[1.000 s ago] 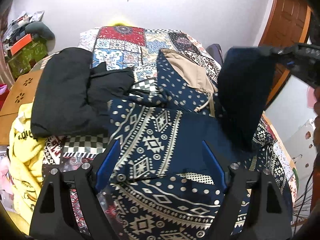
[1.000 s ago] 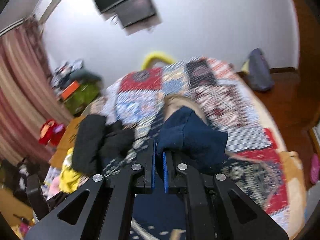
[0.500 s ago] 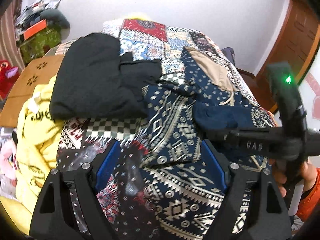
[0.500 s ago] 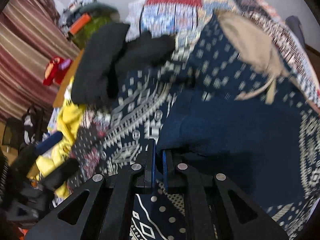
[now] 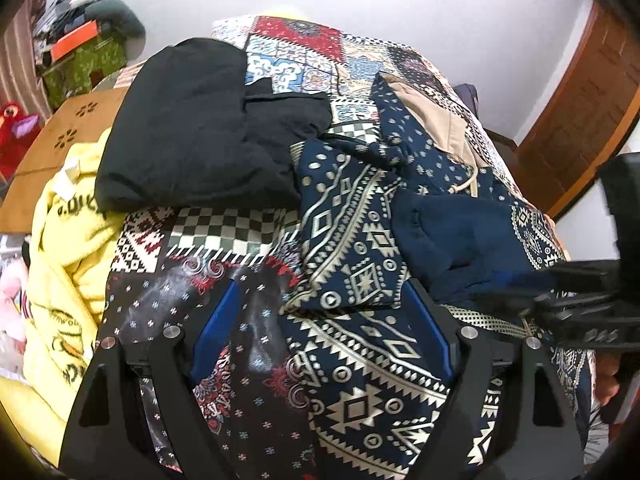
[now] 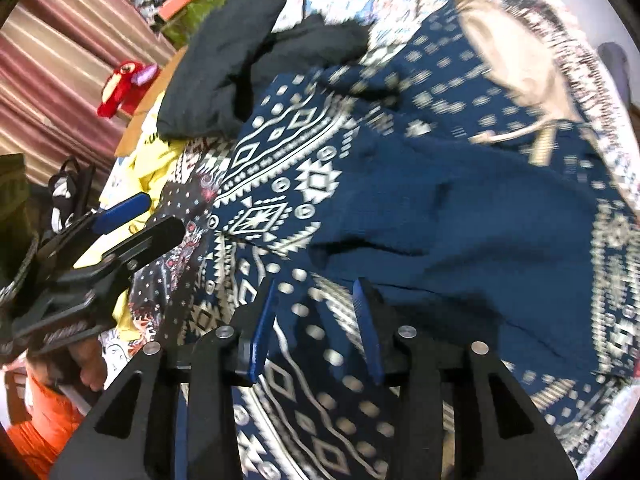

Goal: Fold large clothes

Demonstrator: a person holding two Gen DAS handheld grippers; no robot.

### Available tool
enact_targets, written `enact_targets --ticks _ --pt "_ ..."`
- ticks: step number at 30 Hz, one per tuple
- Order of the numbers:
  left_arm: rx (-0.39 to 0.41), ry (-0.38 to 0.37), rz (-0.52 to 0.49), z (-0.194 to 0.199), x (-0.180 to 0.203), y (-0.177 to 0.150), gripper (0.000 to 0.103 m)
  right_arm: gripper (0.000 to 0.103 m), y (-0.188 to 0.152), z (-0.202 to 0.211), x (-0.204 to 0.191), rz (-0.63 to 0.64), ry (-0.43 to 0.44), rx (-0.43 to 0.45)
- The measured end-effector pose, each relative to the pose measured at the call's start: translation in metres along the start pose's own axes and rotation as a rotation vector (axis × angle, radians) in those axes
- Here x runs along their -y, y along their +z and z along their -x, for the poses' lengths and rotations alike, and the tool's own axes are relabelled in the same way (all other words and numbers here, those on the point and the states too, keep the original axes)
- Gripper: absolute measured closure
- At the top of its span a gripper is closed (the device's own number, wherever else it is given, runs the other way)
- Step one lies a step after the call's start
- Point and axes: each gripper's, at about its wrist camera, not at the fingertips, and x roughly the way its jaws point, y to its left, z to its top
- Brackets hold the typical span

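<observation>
Far side of the navy patterned garment [image 6: 500, 208] smeared by motion blur in the right wrist view, bed [image 5: 304, 44] largely covered by clothes, yellow garment [image 5: 68, 264] cut off at left edge, right gripper [image 5: 560, 296] blurred and cropped at frame edge

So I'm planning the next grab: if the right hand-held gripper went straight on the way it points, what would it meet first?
Probably the plain navy flap folded over the patterned garment, just beyond the open right hand-held gripper. Depth is unclear; the patterned cloth beneath may come first.
</observation>
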Motion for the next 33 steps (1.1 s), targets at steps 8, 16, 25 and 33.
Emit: enact_targets --ticks 8,16,25,33 --pt "-0.025 0.014 -0.140 -0.022 0.050 0.009 0.021 0.060 -0.029 0.063 0.066 -0.120 -0.214 0.164" --pt "-0.078 0.108 -0.321 -0.069 0.099 0.005 0.021 0.060 -0.064 0.088 0.131 -0.308 -0.282 0.208" --pt "-0.112 0.095 -0.327 -0.101 0.104 0.010 0.045 0.060 -0.100 0.091 0.180 -0.475 -0.287 0.205" --pt "-0.101 -0.085 -0.155 -0.080 0.082 0.032 0.086 0.060 -0.102 0.091 0.190 -0.502 -0.301 0.213"
